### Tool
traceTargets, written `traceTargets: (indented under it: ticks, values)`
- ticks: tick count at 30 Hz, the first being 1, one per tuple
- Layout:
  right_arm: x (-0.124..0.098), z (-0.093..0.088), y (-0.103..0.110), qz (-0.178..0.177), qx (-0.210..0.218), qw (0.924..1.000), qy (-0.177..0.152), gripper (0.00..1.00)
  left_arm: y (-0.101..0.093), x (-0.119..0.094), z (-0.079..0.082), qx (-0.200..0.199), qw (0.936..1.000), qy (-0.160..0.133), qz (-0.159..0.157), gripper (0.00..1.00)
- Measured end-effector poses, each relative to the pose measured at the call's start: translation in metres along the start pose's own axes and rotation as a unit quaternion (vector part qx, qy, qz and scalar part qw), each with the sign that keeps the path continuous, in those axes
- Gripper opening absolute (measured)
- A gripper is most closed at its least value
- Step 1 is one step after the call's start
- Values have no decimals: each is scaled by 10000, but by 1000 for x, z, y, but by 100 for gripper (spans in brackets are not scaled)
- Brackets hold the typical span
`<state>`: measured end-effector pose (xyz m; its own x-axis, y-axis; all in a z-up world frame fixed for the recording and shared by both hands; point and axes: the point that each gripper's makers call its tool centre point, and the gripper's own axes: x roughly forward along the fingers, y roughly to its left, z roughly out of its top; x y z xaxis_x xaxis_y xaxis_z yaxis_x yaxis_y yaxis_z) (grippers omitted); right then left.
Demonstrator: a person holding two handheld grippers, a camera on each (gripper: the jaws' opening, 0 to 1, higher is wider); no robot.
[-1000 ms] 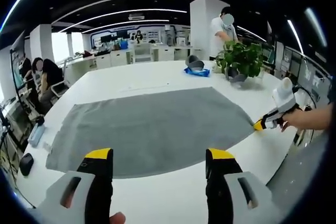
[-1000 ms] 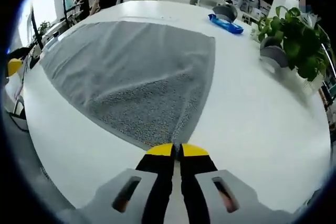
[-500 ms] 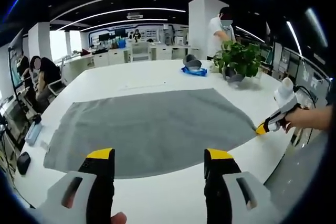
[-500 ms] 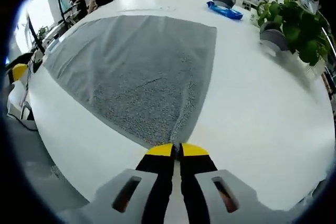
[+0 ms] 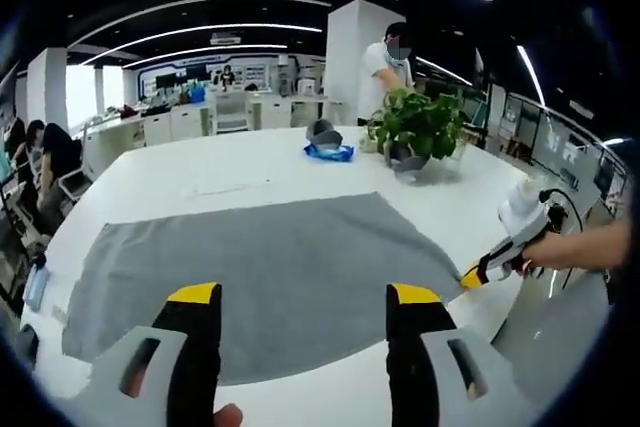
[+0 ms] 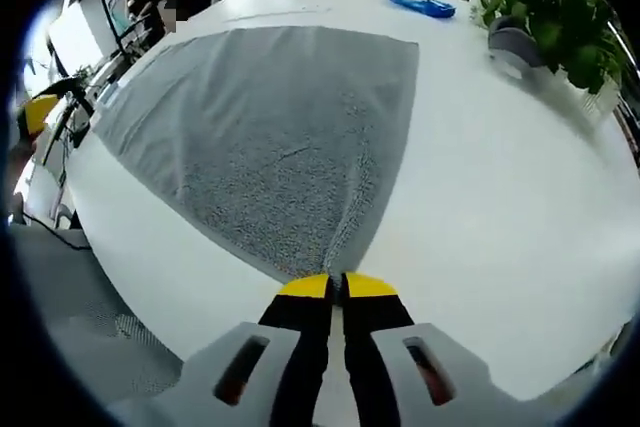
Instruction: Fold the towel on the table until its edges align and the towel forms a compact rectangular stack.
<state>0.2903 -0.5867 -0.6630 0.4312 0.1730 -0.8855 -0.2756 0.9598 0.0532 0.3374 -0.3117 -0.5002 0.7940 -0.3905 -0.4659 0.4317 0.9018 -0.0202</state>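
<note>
White bench (image 5: 300, 162) carries the grey towel (image 5: 260, 267), spread flat and unfolded ahead of both grippers. Right gripper (image 6: 335, 287) has its fingers pressed together on a towel corner; left gripper (image 5: 295, 297) has its fingers spread, empty. Every fold remains.

Towel (image 6: 280, 137): grey cloth, matt, nubbly pile. Table (image 6: 500, 187): white, smooth, slight sheen. Right gripper (image 6: 335, 289): yellow-tipped plastic.

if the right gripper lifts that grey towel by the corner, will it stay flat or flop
Probably flop: the towel lies limp and flat on the table, creasing toward the right gripper pinching its corner. Its looped texture suggests it drags rather than slides.
</note>
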Motion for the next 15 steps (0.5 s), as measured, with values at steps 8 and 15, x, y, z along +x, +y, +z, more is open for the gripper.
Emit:
traceTargets:
  ticks: [8,15]
  values:
    - [-2,-6,4,-149,-425,9989,142,1,-43,37,57,428,9973,-293,-519,65]
    - [-3,-5,0,-89,-11,9999,78,1,-82,77,92,651,9922,-385,-991,64]
